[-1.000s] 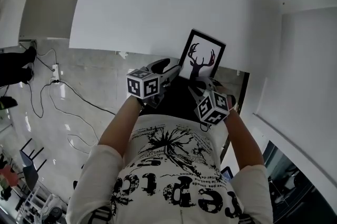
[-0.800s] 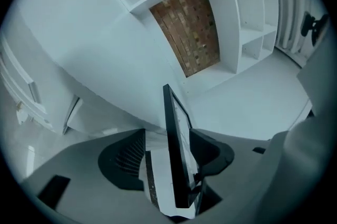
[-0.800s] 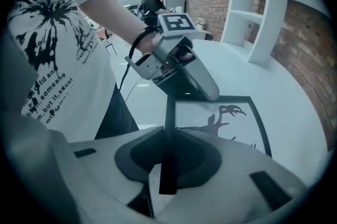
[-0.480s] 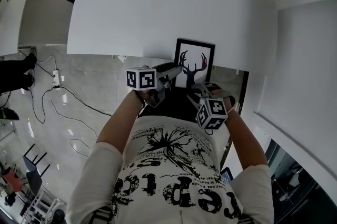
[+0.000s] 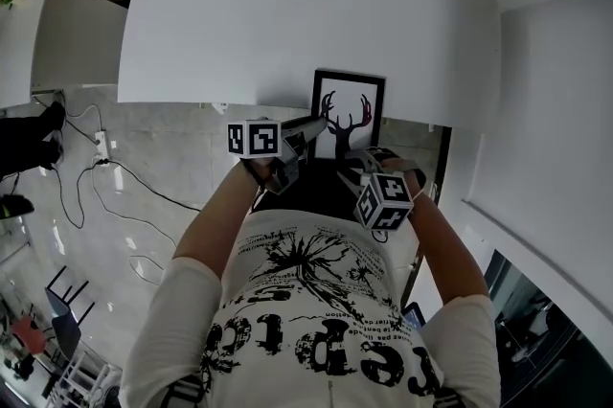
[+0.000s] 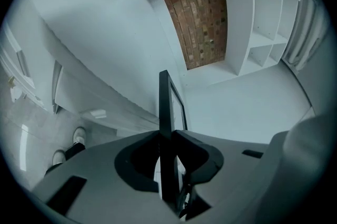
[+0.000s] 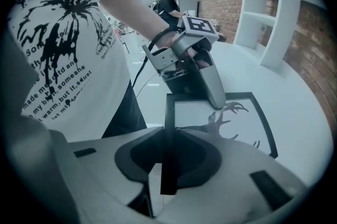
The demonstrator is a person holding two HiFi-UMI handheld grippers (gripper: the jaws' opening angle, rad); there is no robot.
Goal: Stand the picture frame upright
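Just above the middle of the head view, at the near edge of the white tabletop (image 5: 287, 13): a black picture frame (image 5: 348, 114) with an antler print, face turned toward the camera. Hard to tell how steeply tilted, or whether touching the tabletop.

Pinched on its left border by the left tool (image 5: 308, 130), reaching in from the left below a marker cube (image 5: 254, 138). Same grip in the left gripper view: the frame (image 6: 165, 107) seen edge-on, running up the middle, with the left tool (image 6: 167, 136) having just closed in on that edge and both pads now pressing it.

Gripped as well along its lower border by the right tool (image 5: 359, 159), coming in from the lower right. In the right gripper view, right tool (image 7: 167, 139) clamped on the frame's (image 7: 189, 112) dark border, low and central, pads tight on both sides. Left tool (image 7: 217, 99) visible there too, biting the far border.

Lower half of the head view: a white printed T-shirt (image 5: 316, 301). Left of it: pale floor (image 5: 144, 157) with loose cables (image 5: 105, 176). Upper part of the left gripper view: a brick wall (image 6: 202, 12) behind white shelves (image 6: 263, 33).
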